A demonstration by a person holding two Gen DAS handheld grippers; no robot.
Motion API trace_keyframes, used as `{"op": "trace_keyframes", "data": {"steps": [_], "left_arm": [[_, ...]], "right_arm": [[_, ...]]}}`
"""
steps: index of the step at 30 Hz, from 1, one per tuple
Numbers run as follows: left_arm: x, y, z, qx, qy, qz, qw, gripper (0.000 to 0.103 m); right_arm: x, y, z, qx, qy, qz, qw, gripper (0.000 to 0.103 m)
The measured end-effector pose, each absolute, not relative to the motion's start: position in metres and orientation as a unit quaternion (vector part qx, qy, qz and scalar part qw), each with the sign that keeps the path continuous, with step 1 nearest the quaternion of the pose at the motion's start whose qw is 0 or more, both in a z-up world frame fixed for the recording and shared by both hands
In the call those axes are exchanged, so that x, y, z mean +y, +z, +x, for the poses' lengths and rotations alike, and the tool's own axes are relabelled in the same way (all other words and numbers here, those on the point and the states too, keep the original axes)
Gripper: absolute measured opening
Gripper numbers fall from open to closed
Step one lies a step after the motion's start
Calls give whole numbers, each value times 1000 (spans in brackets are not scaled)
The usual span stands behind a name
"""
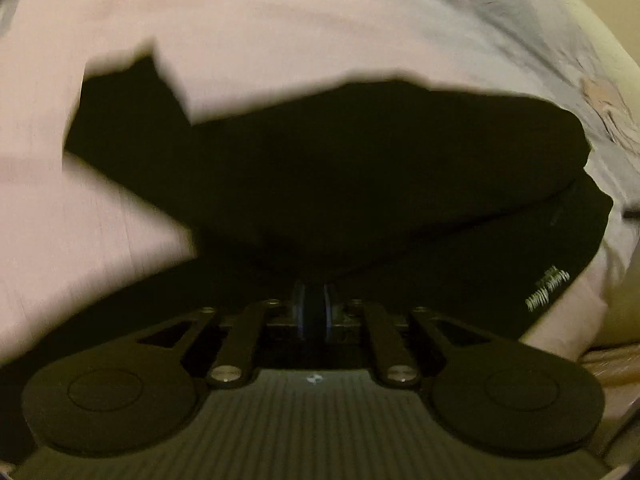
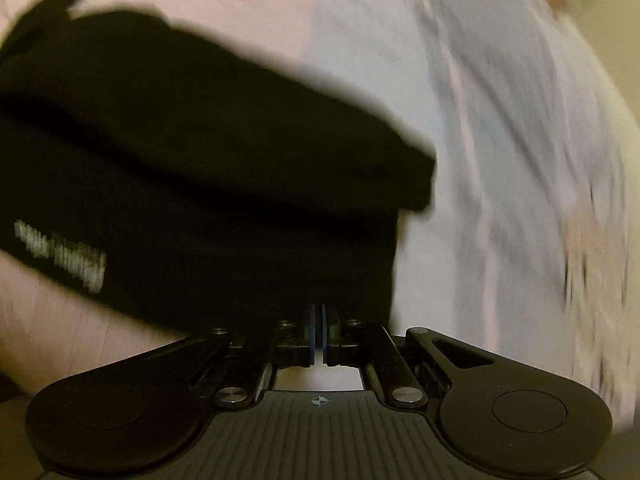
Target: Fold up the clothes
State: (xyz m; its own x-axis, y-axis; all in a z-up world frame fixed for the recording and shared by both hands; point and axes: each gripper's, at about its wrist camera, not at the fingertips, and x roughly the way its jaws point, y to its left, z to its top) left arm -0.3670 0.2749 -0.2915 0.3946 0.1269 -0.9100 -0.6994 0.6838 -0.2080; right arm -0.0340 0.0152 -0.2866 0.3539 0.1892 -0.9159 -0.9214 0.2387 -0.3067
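Note:
A black garment (image 1: 340, 168) with small white lettering (image 1: 546, 292) hangs folded over on itself above a pale pink bed sheet (image 1: 80, 220). In the left wrist view my left gripper (image 1: 314, 300) is shut on its near edge, with dark cloth pinched between the blue pads. In the right wrist view the same black garment (image 2: 180, 140) fills the left half, its lettering (image 2: 60, 256) blurred. My right gripper (image 2: 319, 308) is shut on the garment's lower edge near its right corner. Both views are blurred.
A pale grey-blue cloth (image 1: 520, 40) with a printed figure lies on the sheet to the right. It also appears in the right wrist view as a pale grey-blue cloth (image 2: 520, 120) to the right of the garment. Pink sheet (image 2: 352, 32) lies beyond.

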Motion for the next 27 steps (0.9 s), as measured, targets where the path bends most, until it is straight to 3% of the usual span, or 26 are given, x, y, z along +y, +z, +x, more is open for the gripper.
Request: {"op": "trace_keyframes", "data": {"steps": [1, 3, 5, 6, 7, 12, 16, 19, 21, 24, 26, 27], "left_arm": [[273, -294, -372, 472, 269, -322, 775, 18], [278, -294, -378, 437, 291, -360, 771, 40], [291, -297, -387, 399, 324, -403, 758, 44], [300, -299, -391, 381, 338, -427, 747, 45], [309, -303, -395, 361, 354, -453, 734, 46], [341, -328, -411, 283, 414, -545, 672, 48], [354, -348, -404, 251, 430, -580, 644, 48], [357, -360, -399, 233, 434, -592, 638, 34], [358, -363, -393, 236, 437, -578, 647, 8], [358, -360, -387, 246, 439, -552, 665, 5], [356, -353, -384, 249, 441, -531, 679, 4], [354, -345, -383, 250, 443, -517, 688, 3]], "right_arm": [[9, -288, -36, 418, 395, -429, 697, 1], [0, -285, -29, 472, 373, -321, 732, 6], [-9, -283, -13, 524, 349, -181, 756, 32], [-13, -283, -3, 543, 337, -107, 762, 50], [-16, -284, 7, 552, 329, -48, 765, 53], [-22, -299, 52, 561, 294, 149, 760, 53], [-22, -318, 84, 557, 275, 212, 754, 53], [-24, -331, 104, 552, 268, 256, 746, 53], [-21, -338, 117, 554, 266, 258, 746, 53], [-16, -349, 134, 558, 257, 257, 746, 52], [-11, -357, 146, 564, 252, 254, 744, 42], [-9, -359, 151, 570, 255, 251, 739, 15]]}}
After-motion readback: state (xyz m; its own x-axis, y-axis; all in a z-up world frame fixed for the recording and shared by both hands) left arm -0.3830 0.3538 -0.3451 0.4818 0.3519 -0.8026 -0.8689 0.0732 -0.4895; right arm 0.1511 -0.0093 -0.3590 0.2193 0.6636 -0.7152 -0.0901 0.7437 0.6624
